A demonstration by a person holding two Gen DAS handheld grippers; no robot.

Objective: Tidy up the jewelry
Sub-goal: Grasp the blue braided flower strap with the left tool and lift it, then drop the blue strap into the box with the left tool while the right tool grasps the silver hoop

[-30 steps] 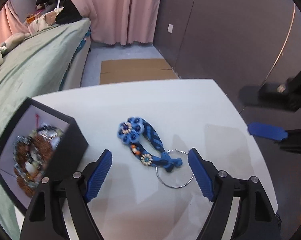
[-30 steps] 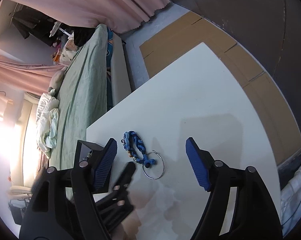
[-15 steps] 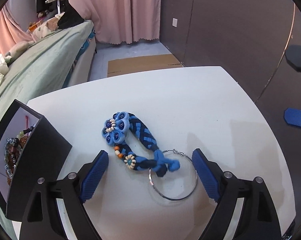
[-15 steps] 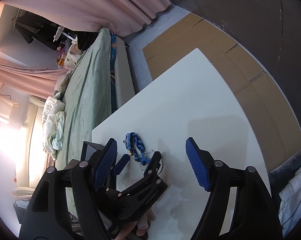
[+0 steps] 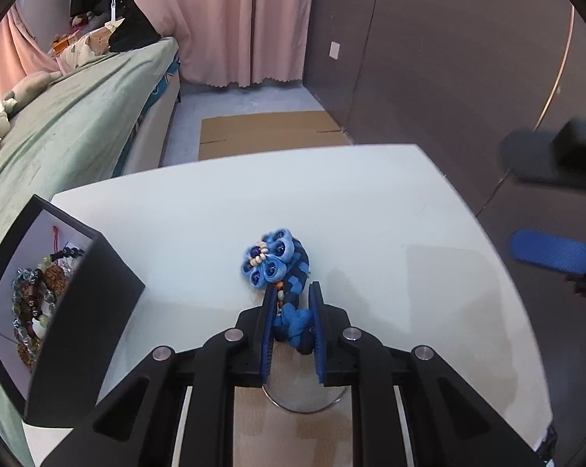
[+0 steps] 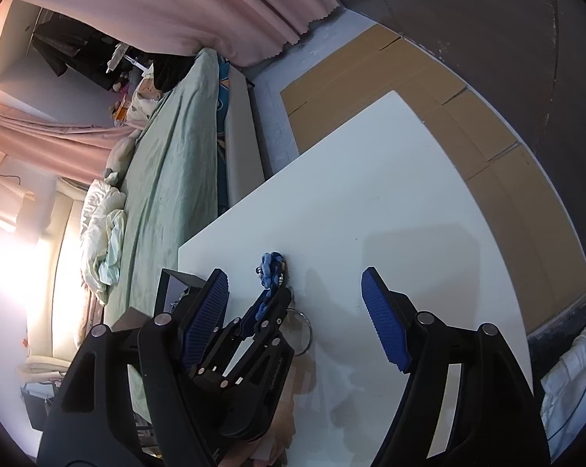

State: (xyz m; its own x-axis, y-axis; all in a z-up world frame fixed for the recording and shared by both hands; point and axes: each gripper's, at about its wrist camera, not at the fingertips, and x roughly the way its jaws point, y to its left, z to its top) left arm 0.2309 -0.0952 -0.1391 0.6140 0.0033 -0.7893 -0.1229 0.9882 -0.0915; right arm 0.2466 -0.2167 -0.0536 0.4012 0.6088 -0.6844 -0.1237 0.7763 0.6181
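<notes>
A blue braided bracelet [image 5: 279, 268] with bead flowers and a metal ring [image 5: 304, 402] lies on the white table [image 5: 371, 214]. My left gripper [image 5: 293, 303] is shut on the bracelet's knotted end, with the flower end sticking out ahead of the fingers. A black jewelry box [image 5: 59, 311] holding several beaded bracelets stands open at the left. My right gripper [image 6: 297, 303] is open and empty, held above the table; below it I see the left gripper [image 6: 271, 303] and the bracelet [image 6: 271, 268].
A bed with a green cover [image 5: 59, 136] runs along the table's left side. Flat cardboard [image 5: 269, 132] lies on the floor beyond the table's far edge. Dark wall panels [image 5: 448, 58] stand at the right. Pink curtains [image 5: 223, 19] hang behind.
My left gripper moved forward over the bracelet and closed on its knotted end; it was wide open before. The right gripper stayed open above.
</notes>
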